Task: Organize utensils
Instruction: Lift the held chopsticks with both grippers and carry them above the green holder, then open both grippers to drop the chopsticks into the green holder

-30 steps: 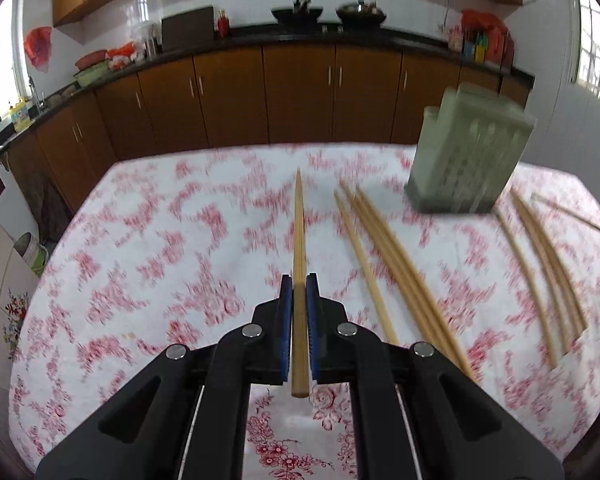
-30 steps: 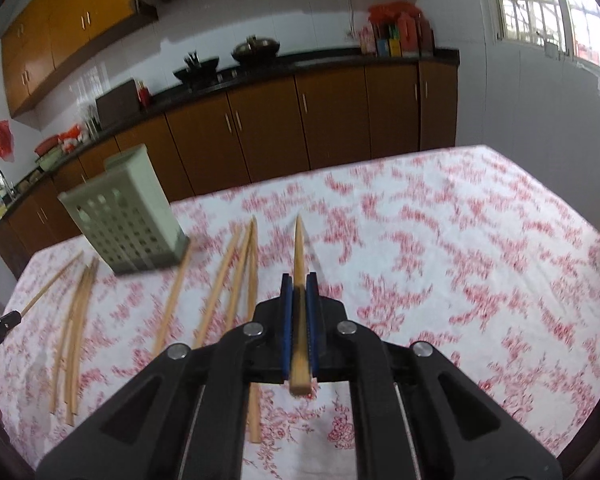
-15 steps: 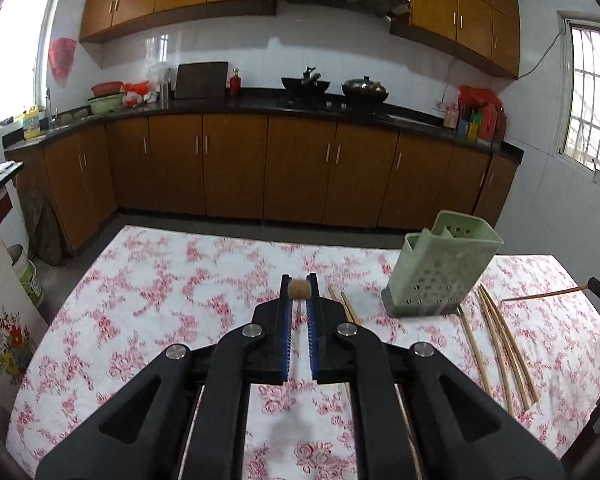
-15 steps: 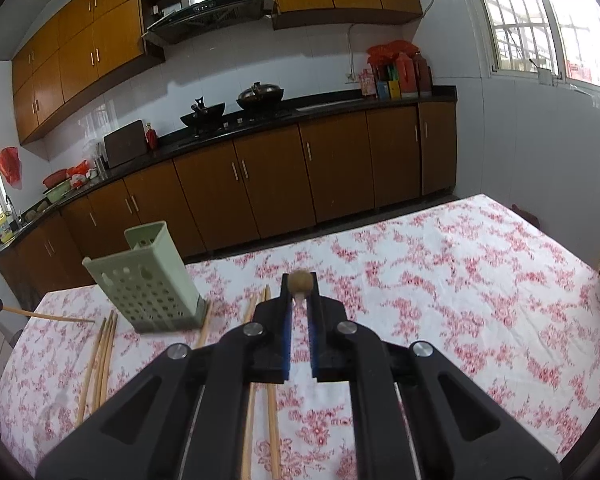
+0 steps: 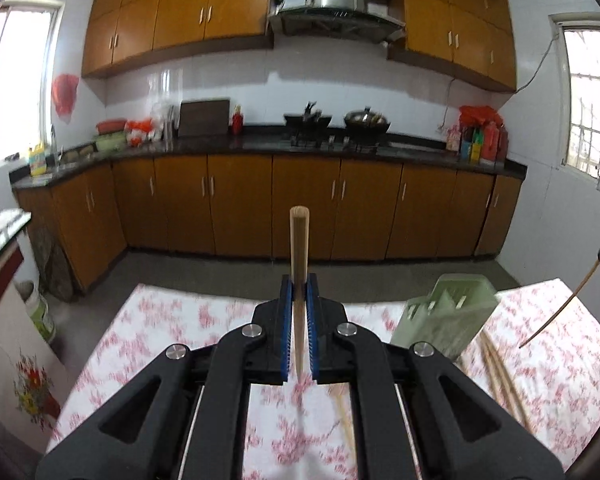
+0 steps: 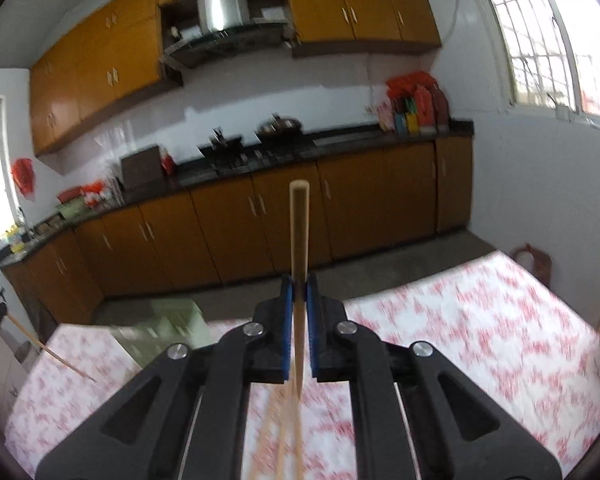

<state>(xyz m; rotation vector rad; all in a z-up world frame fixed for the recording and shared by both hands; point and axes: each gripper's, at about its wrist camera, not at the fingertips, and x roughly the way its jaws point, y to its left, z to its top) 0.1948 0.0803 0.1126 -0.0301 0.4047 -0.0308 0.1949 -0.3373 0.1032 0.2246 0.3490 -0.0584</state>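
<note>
Gripping one chopstick each: left gripper (image 5: 299, 292) is clamped on the left chopstick (image 5: 299, 240), right gripper (image 6: 299, 292) on the right chopstick (image 6: 299, 232). Versus a second ago, both are lifted off the table (image 5: 160, 328) and tipped up. Long axes now run up-forward, blunt ends high, above and beside the holder (image 5: 444, 312). Spare chopsticks (image 5: 500, 372) lie right of the holder. No legible text.

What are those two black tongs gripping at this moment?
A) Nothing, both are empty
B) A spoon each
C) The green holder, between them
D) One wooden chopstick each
D: the left tongs pinch a chopstick between their blue pads, and the right tongs pinch another chopstick; the green holder stands on the table, untouched.
</note>
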